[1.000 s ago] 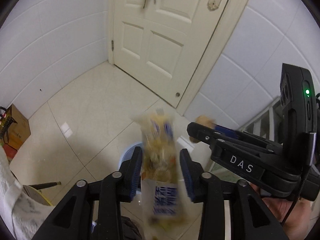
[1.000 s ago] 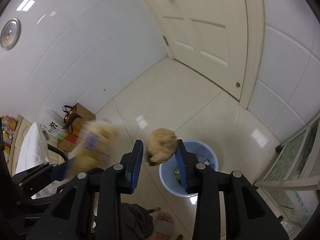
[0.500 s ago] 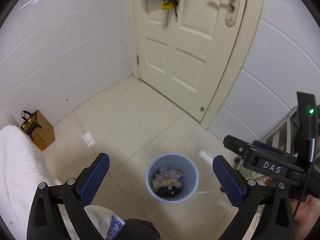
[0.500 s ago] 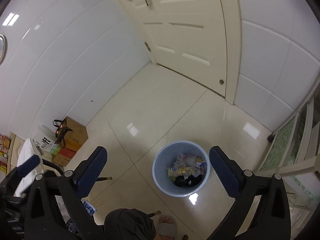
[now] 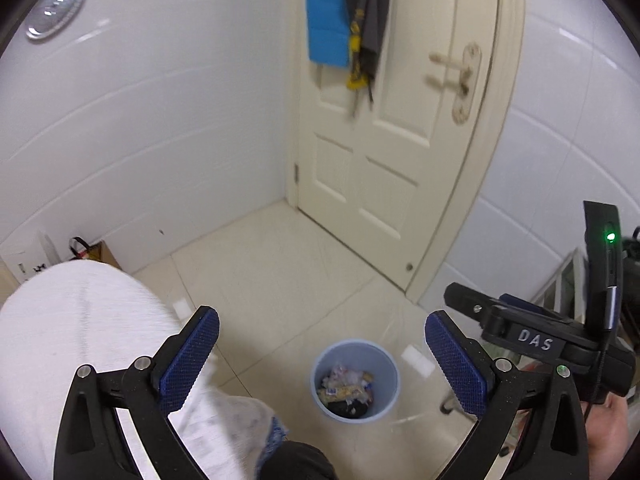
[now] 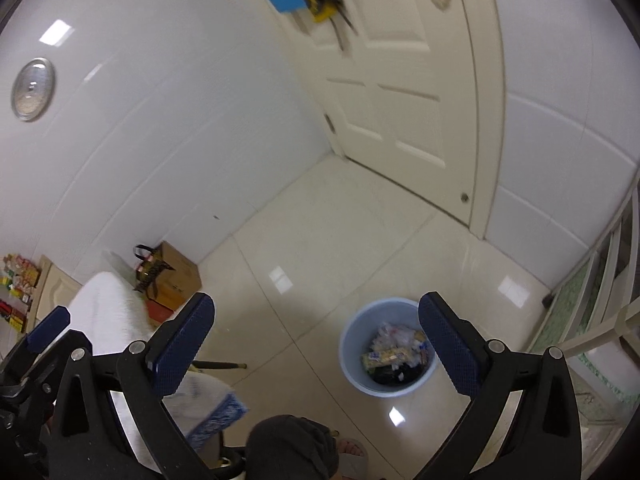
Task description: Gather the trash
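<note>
Left wrist view: the left gripper (image 5: 322, 354) has its jaws spread wide, with nothing between the blue pads.
Right wrist view: the right gripper (image 6: 316, 346) also stands wide open and holds nothing.
Right gripper from the left camera: its black body (image 5: 532, 340) shows at the right edge, with a hand (image 5: 608, 436) under it.
Left gripper from the right camera: only one blue pad and black frame show at the left edge (image 6: 44, 330).
Bin: a light blue round bin (image 5: 356, 380) stands on the cream floor tiles (image 5: 280, 272), below both grippers and near the white door (image 5: 384, 152).
Trash: wrappers and crumpled paper (image 6: 394, 350) lie inside the bin (image 6: 352, 356), among them a yellow snack packet with a blue label.
White cloth: a white cloth (image 5: 80, 340) covers a surface at the left; its edge has a blue pattern (image 6: 218, 418).
Cardboard box: a brown box (image 6: 176, 276) stands by the tiled wall, behind the white cloth.
Door: blue and dark things hang on it (image 5: 328, 24), and the handle (image 5: 460, 80) is blurred.
Person: a dark knee (image 6: 292, 448) and a foot in a slipper (image 6: 352, 454) show at the bottom edge.
</note>
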Demonstrator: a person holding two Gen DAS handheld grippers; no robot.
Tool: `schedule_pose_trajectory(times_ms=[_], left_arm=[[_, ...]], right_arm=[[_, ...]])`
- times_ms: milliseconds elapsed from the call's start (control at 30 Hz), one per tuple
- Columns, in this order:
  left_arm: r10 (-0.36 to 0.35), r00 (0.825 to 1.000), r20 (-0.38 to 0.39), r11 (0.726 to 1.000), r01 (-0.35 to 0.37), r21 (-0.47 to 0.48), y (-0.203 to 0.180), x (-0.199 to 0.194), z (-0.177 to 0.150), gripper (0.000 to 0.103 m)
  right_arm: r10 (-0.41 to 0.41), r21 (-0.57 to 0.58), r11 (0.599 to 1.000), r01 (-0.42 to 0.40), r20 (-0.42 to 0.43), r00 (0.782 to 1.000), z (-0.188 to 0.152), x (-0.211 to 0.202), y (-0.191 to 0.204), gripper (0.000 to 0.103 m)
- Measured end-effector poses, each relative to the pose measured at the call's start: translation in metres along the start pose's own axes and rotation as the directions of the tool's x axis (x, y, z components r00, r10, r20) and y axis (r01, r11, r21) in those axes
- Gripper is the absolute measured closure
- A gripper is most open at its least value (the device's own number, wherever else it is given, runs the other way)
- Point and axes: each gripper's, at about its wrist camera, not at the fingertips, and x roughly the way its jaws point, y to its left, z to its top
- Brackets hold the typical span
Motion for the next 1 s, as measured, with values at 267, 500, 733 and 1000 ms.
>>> schedule_pose_trajectory(times_ms=[267,500,733,1000], left_arm=[[0.111,0.98,0.163,0.989,-0.093,-0.113,0.05,-0.132,-0.046,0.001],[0.279,0.929,0.244,0.95,-0.229,-0.215,0.087,-0.251,-0.106,0.001],[0.433,0.861,0.269,0.887,-0.352,-0.301,0.095,-0.351,-0.175,0.001],[0.588,0.761,0.274,0.794,-0.478,-0.377,0.063,-0.43,-0.254,0.001]], right_arm=[[0.11,-0.139,0.986,-0.094,0.114,0.987,-0.011,-0.068,0.095,0.0],[0.266,-0.303,0.929,-0.214,0.145,0.953,-0.049,-0.12,0.192,0.0],[0.359,-0.431,0.862,-0.268,0.144,0.922,-0.103,-0.164,0.265,0.0],[0.424,-0.52,0.797,-0.309,0.117,0.898,-0.16,-0.197,0.31,0.0]])
